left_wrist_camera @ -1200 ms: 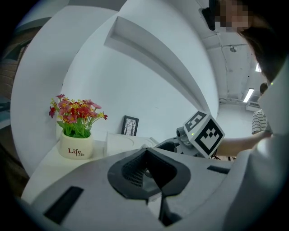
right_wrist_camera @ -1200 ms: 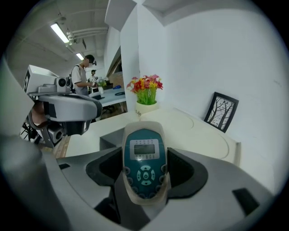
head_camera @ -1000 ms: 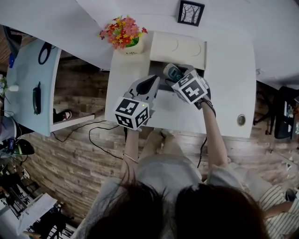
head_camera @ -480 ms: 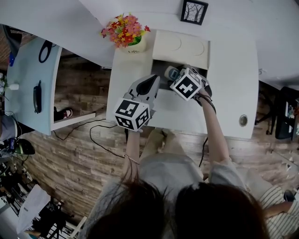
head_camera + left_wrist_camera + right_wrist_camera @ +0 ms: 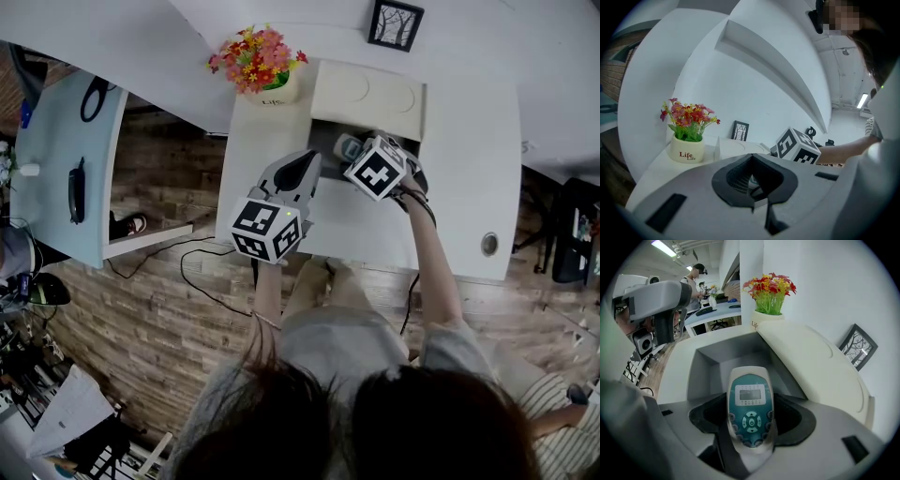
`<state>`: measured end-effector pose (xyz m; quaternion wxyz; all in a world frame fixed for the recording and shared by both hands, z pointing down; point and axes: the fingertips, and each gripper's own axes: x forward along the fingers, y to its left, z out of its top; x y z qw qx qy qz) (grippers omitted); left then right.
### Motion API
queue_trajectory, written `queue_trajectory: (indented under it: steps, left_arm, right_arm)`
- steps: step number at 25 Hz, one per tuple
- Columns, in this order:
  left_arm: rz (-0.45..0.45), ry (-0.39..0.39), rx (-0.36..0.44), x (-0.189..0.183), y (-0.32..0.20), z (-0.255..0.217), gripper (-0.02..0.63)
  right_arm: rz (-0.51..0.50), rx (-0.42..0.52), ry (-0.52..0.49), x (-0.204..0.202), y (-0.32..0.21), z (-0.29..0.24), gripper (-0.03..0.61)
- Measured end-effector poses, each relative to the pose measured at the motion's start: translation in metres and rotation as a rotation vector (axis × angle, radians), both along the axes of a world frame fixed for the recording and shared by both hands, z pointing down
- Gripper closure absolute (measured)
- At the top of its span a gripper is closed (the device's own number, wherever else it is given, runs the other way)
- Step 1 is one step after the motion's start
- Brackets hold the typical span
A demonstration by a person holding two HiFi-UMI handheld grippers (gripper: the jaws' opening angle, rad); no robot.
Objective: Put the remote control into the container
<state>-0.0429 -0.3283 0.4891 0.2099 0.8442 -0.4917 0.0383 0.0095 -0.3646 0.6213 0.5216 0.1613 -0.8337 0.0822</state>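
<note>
A: R side, what've u got?
B: My right gripper [image 5: 751,427] is pinching the remote control [image 5: 751,408]. Jaws are clamped on its lower end, screen & btns face up.
A: Where's that vs. the container?
B: The remote's top end pokes out over the container [image 5: 705,366], above its grey inside. Can't tell if it touches the bottom.
A: Lid?
B: The lid [image 5: 811,362] is open, tipped back at the container's far side.
A: And L?
B: My left gripper [image 5: 752,180] has its jaws pressed together w/ nothing btw them. It sits just beside the container's near-left corner, tips toward it.
A: Anything else nearby?
B: A flower pot [image 5: 267,91] is just left of the container. A picture frame [image 5: 395,24] stands behind the container. All of it is on the white desk [image 5: 450,187].
</note>
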Motion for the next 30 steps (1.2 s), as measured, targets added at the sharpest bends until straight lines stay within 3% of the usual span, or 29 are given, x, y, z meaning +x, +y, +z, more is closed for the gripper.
queue_trajectory:
  steps: [10, 17, 26, 30]
  left_arm:
    - [0.006, 0.003, 0.004, 0.004, 0.001, -0.003, 0.611]
    - [0.0, -0.001, 0.01, 0.003, 0.003, -0.006, 0.611]
    - [0.018, -0.001, 0.028, 0.009, 0.007, -0.015, 0.611]
    - [0.044, 0.002, 0.044, 0.018, 0.008, -0.021, 0.611]
  right_arm:
    - [0.06, -0.035, -0.064, -0.002, 0.002, -0.003, 0.285]
    - [0.09, -0.009, -0.104, -0.001, -0.001, -0.008, 0.287]
    - [0.225, 0.011, -0.334, 0.001, 0.0, -0.046, 0.29]
    - [0.276, 0.013, -0.462, 0.002, 0.007, -0.073, 0.33]
